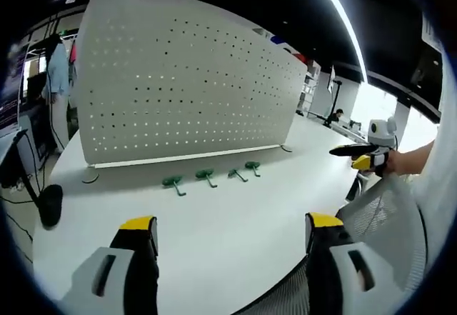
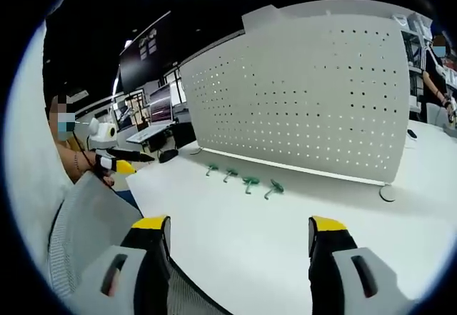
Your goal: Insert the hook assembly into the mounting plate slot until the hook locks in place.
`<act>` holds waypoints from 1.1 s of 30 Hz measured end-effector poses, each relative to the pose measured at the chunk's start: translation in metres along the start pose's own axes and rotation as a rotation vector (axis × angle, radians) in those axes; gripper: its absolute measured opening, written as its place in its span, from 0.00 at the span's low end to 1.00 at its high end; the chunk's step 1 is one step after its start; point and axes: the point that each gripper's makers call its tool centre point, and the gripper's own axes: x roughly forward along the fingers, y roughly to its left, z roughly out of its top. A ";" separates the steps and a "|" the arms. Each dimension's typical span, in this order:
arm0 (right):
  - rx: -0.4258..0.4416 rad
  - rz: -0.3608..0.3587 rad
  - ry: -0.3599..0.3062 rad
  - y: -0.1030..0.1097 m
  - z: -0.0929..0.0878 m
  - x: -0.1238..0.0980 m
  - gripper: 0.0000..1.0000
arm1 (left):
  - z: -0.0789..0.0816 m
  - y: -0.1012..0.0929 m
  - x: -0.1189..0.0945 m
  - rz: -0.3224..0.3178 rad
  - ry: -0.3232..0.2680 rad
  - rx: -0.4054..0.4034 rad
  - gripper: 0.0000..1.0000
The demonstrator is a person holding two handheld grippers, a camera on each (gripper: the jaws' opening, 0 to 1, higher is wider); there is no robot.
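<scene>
A white perforated mounting plate (image 1: pixel 186 79) stands upright on the white table (image 1: pixel 235 208). Several green hook assemblies (image 1: pixel 206 176) lie in a row on the table in front of it. My left gripper (image 1: pixel 232 222) is open with nothing between its yellow-tipped jaws, well short of the hooks. In the right gripper view the same plate (image 2: pixel 314 93) and hooks (image 2: pixel 250 181) appear. My right gripper (image 2: pixel 239 223) is also open and holds nothing, back from the table edge. Each gripper shows in the other's view, held in a hand: the right gripper (image 1: pixel 350 154) and the left gripper (image 2: pixel 132 161).
A grey mesh chair back (image 1: pixel 378 215) (image 2: pixel 93 222) sits between my grippers and the table edge. A black object (image 1: pixel 50 204) lies at the table's left end. A person (image 1: pixel 56 79) stands beside the plate. Desks with monitors (image 2: pixel 146 61) fill the background.
</scene>
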 end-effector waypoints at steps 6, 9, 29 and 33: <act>0.002 0.001 0.011 0.000 -0.003 0.002 0.76 | -0.002 -0.001 0.001 -0.010 0.013 0.004 0.88; 0.000 0.002 0.016 0.000 -0.004 0.003 0.76 | -0.001 0.000 0.002 -0.014 0.019 0.004 0.88; -0.006 0.019 0.050 -0.002 -0.004 0.011 0.76 | 0.004 0.007 0.013 -0.043 0.069 0.041 0.88; -0.010 0.027 0.057 -0.001 -0.004 0.013 0.76 | 0.000 0.009 0.017 -0.072 0.148 0.074 0.88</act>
